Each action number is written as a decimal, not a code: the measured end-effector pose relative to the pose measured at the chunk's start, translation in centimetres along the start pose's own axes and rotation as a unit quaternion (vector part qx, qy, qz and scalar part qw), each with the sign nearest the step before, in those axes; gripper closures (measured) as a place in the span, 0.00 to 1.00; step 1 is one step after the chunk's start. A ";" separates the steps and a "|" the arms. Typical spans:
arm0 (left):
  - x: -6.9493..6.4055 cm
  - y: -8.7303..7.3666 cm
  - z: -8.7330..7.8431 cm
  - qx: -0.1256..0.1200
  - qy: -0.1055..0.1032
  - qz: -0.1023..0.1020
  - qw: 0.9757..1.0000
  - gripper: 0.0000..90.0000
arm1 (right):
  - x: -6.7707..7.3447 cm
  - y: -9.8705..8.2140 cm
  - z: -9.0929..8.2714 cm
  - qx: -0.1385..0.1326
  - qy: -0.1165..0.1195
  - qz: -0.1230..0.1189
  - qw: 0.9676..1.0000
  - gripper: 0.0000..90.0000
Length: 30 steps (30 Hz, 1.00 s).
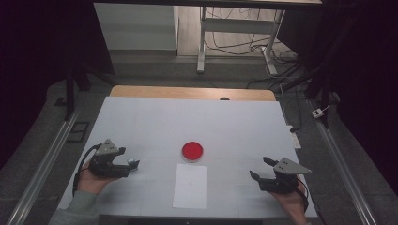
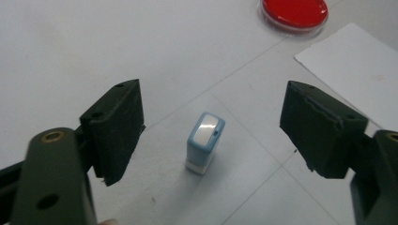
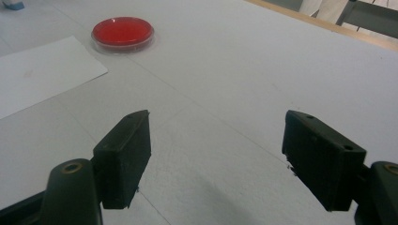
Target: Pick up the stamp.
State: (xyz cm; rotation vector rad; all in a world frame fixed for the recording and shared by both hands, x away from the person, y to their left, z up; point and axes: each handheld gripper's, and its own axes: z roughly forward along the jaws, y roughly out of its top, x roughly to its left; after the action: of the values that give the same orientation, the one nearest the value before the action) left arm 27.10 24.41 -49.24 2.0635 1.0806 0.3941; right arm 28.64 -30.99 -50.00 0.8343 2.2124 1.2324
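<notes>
On the white table (image 1: 141,122) stands a small blue stamp (image 2: 204,142). It stands upright, with its shiny top facing up. In the left gripper view it sits in the gap between the two black jaws of the left gripper (image 2: 211,126). The jaws are wide apart and do not touch the stamp. There is bare table on both sides of it.

From the high view, the stamp (image 1: 133,163) is just at the tip of the left gripper (image 1: 123,161), at about 3 o'clock from the hand. A red round dish (image 1: 192,151) sits near the middle of the table, at about 2 o'clock from the stamp. A white sheet of paper (image 1: 190,186) lies just below the dish, at 6 o'clock from it.

The right gripper (image 1: 262,169) rests low over the table at the right, at about 4 o'clock from the dish. Its jaws are apart too, with only bare table between them. In the right gripper view the dish (image 3: 123,33) is at 11 o'clock and the paper (image 3: 42,70) at 10 o'clock.
</notes>
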 end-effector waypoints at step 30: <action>0.2 -0.9 1.6 0.032 -0.002 0.050 0.998 0.59 | -0.1 -0.3 0.0 0.007 -0.005 0.003 1.000 0.27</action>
State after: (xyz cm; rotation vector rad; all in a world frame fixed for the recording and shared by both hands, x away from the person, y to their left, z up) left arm 27.65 24.15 -50.95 2.1796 1.0020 0.4092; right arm 28.62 -31.18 -50.25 0.8521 2.2145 1.2127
